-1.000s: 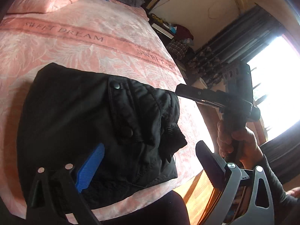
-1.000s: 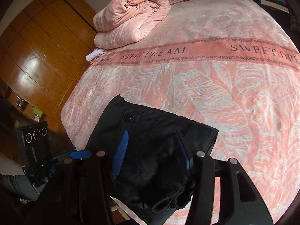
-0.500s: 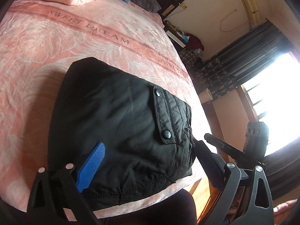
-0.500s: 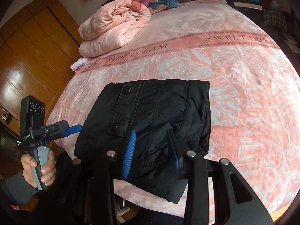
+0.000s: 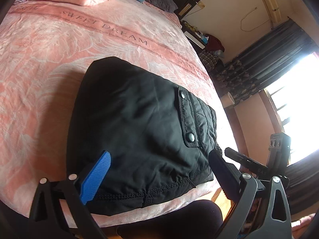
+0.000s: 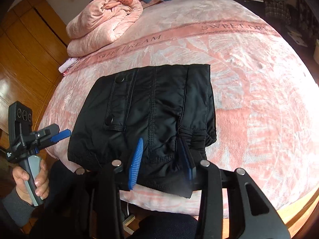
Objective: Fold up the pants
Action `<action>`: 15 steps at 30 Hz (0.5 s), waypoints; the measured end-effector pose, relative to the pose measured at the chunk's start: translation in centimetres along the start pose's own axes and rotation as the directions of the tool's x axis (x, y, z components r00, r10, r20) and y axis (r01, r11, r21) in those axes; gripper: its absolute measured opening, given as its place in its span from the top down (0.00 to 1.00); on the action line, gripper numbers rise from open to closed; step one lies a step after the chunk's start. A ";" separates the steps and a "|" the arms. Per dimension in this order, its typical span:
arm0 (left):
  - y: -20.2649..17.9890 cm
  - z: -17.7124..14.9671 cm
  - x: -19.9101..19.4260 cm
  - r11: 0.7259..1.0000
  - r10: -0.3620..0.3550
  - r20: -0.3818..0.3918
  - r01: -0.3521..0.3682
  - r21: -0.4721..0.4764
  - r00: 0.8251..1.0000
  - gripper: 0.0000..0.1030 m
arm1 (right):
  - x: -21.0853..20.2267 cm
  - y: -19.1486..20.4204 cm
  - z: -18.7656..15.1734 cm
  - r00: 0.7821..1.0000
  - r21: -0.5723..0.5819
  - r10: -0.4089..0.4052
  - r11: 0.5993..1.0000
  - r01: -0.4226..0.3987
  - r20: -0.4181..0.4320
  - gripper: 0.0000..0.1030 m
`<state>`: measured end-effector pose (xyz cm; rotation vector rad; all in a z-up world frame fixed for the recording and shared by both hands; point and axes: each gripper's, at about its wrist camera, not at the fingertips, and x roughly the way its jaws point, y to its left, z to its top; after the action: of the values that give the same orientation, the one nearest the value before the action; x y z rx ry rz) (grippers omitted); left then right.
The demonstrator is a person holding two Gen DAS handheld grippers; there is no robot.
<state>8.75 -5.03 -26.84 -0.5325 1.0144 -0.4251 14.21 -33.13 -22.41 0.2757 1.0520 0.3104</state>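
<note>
The pants (image 6: pixel 147 115) are black and lie folded into a compact bundle on the pink bed (image 6: pixel 249 83), close to its near edge. A pocket flap with two snap buttons (image 5: pixel 191 137) shows on top of the bundle.

The right gripper (image 6: pixel 161 157) is low over the near edge of the pants. Its jaws are partly apart and are opening at this moment. The blue pad (image 6: pixel 137 157) stands over the black cloth, and the other finger is beside the gathered waistband (image 6: pixel 197 137). A fold of the cloth lies between the two fingers, but I cannot tell for sure if the pads press on it; they seem to stand free of it.

The left gripper (image 5: pixel 157 171) has its jaws wide apart, one on each side of the bundle in its own view. Its blue pad (image 5: pixel 95 177) is at the left side of the pants, and the dark finger (image 5: pixel 221 169) is at the right side. It grips nothing. In the right wrist view this gripper is held by a hand (image 6: pixel 30 181) just beside the left corner of the pants, off the edge of the bed.

A rolled pink blanket (image 6: pixel 103 20) lies at the far side of the bed, well apart from the pants.
</note>
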 end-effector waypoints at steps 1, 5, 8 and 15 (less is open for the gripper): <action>0.1 0.0 -0.1 1.000 0.002 0.008 -0.001 -0.004 1.000 0.04 | 0.0 -0.2 1.2 1.000 0.017 0.006 1.000 -0.007 0.023 0.59; 0.4 0.1 -0.1 0.999 0.034 0.019 -0.033 -0.032 0.999 0.04 | 2.1 -1.6 5.7 0.996 0.097 0.031 0.995 -0.038 0.081 0.59; 0.7 0.3 -0.3 0.997 0.069 0.015 -0.068 -0.029 0.998 0.04 | 5.9 -3.7 8.2 0.994 0.173 0.089 0.980 -0.098 0.060 0.60; 3.2 1.9 -2.2 0.986 0.155 0.023 -0.153 -0.059 0.988 0.04 | 8.7 -9.2 7.0 0.994 0.314 0.104 0.945 -0.092 -0.019 0.86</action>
<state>9.68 -0.84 -26.42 -0.5055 1.0359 -0.2517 25.43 -38.86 -29.53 0.6115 1.1235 0.2370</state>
